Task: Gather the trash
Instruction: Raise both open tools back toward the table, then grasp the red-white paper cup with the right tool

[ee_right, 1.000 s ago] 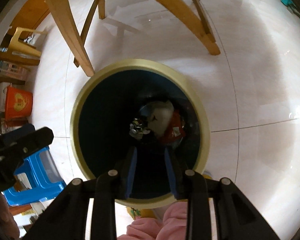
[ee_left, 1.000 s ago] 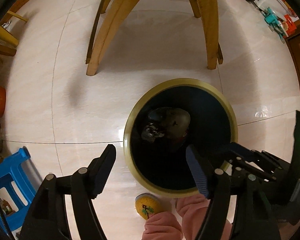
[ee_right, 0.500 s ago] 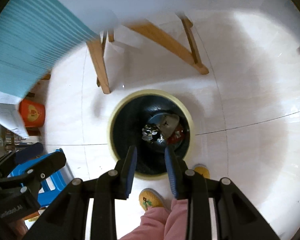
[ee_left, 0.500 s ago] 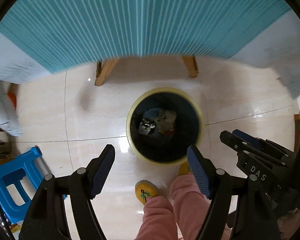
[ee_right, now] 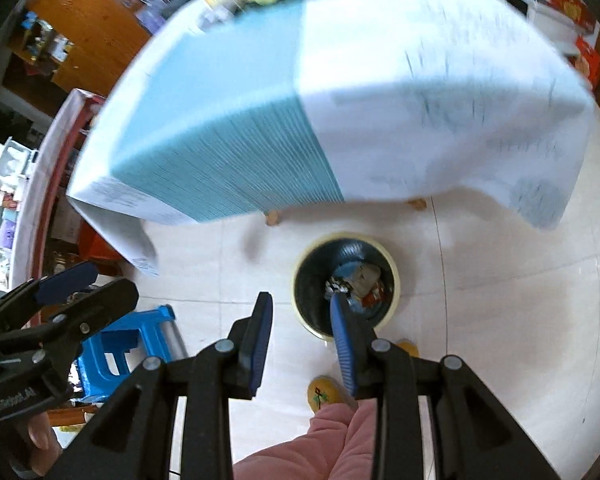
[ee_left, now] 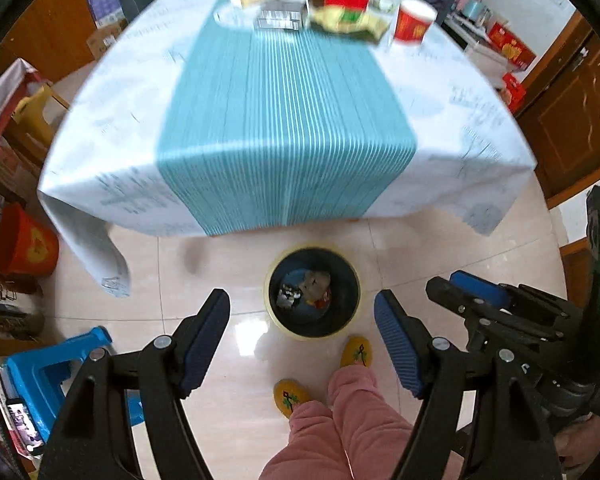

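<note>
A dark round trash bin with a yellow rim (ee_left: 269,292) stands on the tiled floor in front of the table, with crumpled trash (ee_left: 306,289) inside; it also shows in the right wrist view (ee_right: 396,280). My left gripper (ee_left: 302,340) is open and empty, high above the floor near the bin. My right gripper (ee_right: 300,334) is open and empty, also held high; it shows at the right edge of the left wrist view (ee_left: 476,292). On the table's far end lie blurred packets and boxes (ee_left: 340,14) and a red cup (ee_left: 414,24).
A table with a white cloth and teal striped runner (ee_left: 284,120) fills the upper view. A blue plastic stool (ee_left: 48,376) stands at the left, an orange bucket (ee_left: 24,244) beyond it. The person's pink trousers and yellow slippers (ee_left: 356,352) are beside the bin.
Both grippers have risen from just over the bin to above table height and tilted forward. The tabletop with its items has come into view. Both stay open and empty.
</note>
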Motion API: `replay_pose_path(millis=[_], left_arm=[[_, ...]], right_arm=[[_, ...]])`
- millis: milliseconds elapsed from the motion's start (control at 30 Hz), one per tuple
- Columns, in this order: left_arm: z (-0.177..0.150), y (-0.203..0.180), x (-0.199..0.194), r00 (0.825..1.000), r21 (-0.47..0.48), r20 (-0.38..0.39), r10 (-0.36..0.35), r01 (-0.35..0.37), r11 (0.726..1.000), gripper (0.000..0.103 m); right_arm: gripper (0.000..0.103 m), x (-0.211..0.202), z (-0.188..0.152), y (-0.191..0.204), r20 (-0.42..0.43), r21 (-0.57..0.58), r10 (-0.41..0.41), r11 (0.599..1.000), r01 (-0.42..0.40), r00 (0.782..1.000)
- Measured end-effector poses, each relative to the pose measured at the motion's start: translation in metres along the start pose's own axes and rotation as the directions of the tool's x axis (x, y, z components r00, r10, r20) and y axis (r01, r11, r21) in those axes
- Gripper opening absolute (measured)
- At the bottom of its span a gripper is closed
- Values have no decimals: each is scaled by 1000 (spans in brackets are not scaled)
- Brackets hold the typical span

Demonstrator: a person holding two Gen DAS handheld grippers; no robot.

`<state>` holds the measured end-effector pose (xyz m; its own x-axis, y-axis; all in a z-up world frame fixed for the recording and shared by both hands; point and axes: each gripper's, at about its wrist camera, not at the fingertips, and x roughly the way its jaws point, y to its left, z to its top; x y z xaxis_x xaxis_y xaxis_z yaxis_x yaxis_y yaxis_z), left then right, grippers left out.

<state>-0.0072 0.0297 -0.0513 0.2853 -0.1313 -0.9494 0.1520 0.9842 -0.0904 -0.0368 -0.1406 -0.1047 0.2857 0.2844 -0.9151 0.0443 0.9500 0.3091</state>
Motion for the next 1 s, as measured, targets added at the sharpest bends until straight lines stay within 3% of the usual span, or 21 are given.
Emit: replay_pose_path(millis=[333, 433, 500, 600, 700, 767, 1000], left_arm=[[28, -1, -91, 986, 17, 163, 20, -23, 1000, 73], [40, -4, -107, 979, 27, 203, 30, -36, 999, 74], [48, -5, -114, 976, 30, 217, 20, -27, 999, 75], [61, -9, -114, 975, 34, 220, 22, -30, 999, 77], [77, -14, -110, 975, 29, 222, 26, -33, 999, 77], [88, -16, -104, 975, 22, 221, 31, -37, 999, 77], [148, -22, -58, 983, -45, 159, 90, -84, 995, 77]], right_arm=[[31, -100, 36, 42, 202, -50, 31, 999, -21, 979], [43, -118, 48, 45, 245, -56, 22, 998, -9, 969], [43, -130, 54, 45, 282, -56, 13, 998, 3, 959], [44, -144, 68, 38, 336, -36, -8, 999, 22, 942], [59, -145, 87, 30, 363, -9, -38, 999, 44, 931], [60, -143, 105, 24, 385, 4, -52, 999, 54, 921], [70, -96, 187, 0, 402, 27, -110, 994, 109, 909]])
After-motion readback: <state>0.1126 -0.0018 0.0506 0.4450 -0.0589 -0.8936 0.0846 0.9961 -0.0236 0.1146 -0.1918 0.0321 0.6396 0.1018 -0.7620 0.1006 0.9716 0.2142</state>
